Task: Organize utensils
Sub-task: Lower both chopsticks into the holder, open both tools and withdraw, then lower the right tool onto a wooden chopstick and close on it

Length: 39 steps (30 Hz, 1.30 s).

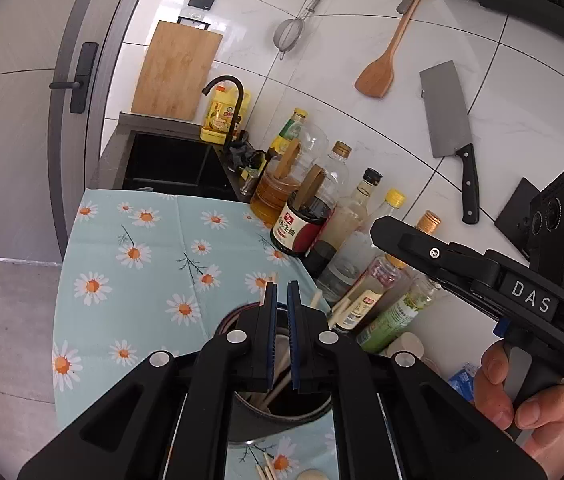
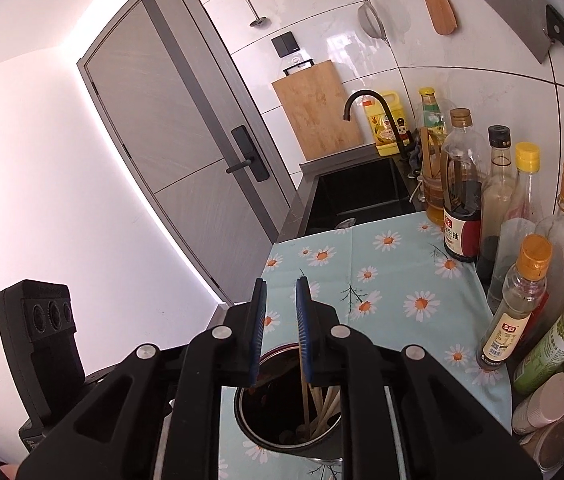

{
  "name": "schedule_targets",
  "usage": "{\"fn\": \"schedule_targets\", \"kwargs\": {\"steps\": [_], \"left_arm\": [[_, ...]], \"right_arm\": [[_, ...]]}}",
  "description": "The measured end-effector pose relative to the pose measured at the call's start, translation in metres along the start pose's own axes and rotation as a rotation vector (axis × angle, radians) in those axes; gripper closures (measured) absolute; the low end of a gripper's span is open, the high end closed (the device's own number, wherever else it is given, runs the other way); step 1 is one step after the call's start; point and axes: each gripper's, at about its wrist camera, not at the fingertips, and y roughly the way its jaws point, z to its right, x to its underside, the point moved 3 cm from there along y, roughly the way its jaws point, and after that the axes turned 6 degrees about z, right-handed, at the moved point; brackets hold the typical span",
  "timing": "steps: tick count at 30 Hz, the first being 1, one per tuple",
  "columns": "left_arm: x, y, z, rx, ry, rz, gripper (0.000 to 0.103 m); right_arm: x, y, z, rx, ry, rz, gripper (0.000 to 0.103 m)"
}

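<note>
Holder (image 2: pixel 282 436), lower centre: holding several chopsticks (image 2: pixel 324 404); a few seemingly lying loose at bottom edge (image 1: pixel 263 471); left gripper (image 1: pixel 282 300) clenched empty, right gripper (image 2: pixel 282 300) parted, empty.

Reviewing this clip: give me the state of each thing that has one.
utensil holder: upright on the daisy cloth, chopsticks inside
chopsticks: standing tilted in the holder
left gripper: shut, empty
right gripper: slightly open, empty
cleaver: hung on the wall
door: closed
</note>
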Motion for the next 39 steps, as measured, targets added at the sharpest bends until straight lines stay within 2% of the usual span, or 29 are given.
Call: {"fn": "schedule_targets", "kwargs": {"steps": [9,11,12,13,17,19,23,27,39], "left_arm": [[0.014,-0.030,0.014,0.027,0.021,-0.039,0.098],[0.018,-0.037,0.017,0.033,0.031,-0.049,0.098],[0.021,-0.042,0.019,0.041,0.036,-0.059,0.095],[0.024,-0.047,0.021,0.041,0.043,-0.064,0.088],[0.037,-0.064,0.025,0.052,0.048,-0.088,0.086],[0.045,-0.071,0.025,0.054,0.045,-0.108,0.086],[0.064,-0.081,0.021,0.042,0.044,-0.161,0.086],[0.082,-0.087,0.011,0.024,0.023,-0.205,0.079],[0.144,-0.090,-0.016,-0.018,-0.059,-0.338,0.079]], "right_arm": [[0.015,-0.036,-0.023,-0.016,-0.043,-0.021,0.085],[0.021,-0.046,-0.025,-0.011,-0.044,-0.032,0.076],[0.024,-0.050,-0.026,-0.008,-0.041,-0.037,0.075],[0.027,-0.054,-0.027,-0.003,-0.041,-0.043,0.075],[0.045,-0.070,-0.030,0.007,-0.044,-0.085,0.073],[0.059,-0.073,-0.031,0.012,-0.042,-0.130,0.068],[0.086,-0.074,-0.031,0.022,-0.043,-0.224,0.065],[0.113,-0.066,-0.027,0.034,-0.006,-0.336,0.065],[0.192,-0.028,-0.008,0.097,0.101,-0.684,0.065]]}}
